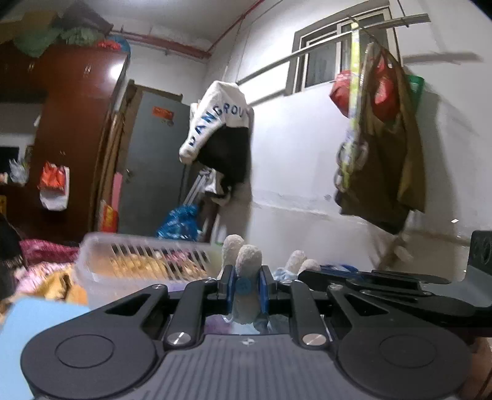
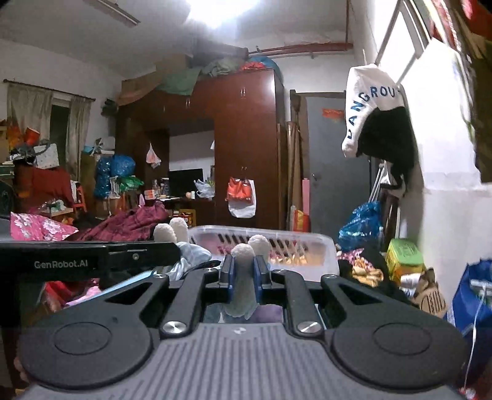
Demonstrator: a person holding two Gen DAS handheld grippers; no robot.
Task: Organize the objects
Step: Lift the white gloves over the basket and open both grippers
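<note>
Left gripper (image 1: 247, 284): black linkages, silver screws, blue-padded fingers (image 1: 263, 290), ribbed grey body.

- A white plastered wall (image 1: 307, 154) rises ahead and to the right of the left-hand gripper, with a barred window (image 1: 326, 52) high up.
- A dark red-brown wardrobe (image 2: 246, 138) stands far ahead of the right-hand gripper, bundles piled on top.
- A grey door (image 2: 335, 172) sits right of it.
- A bright ceiling light (image 2: 221, 9) glares overhead.
- Curtains (image 2: 30, 110) hang far left.
</note>
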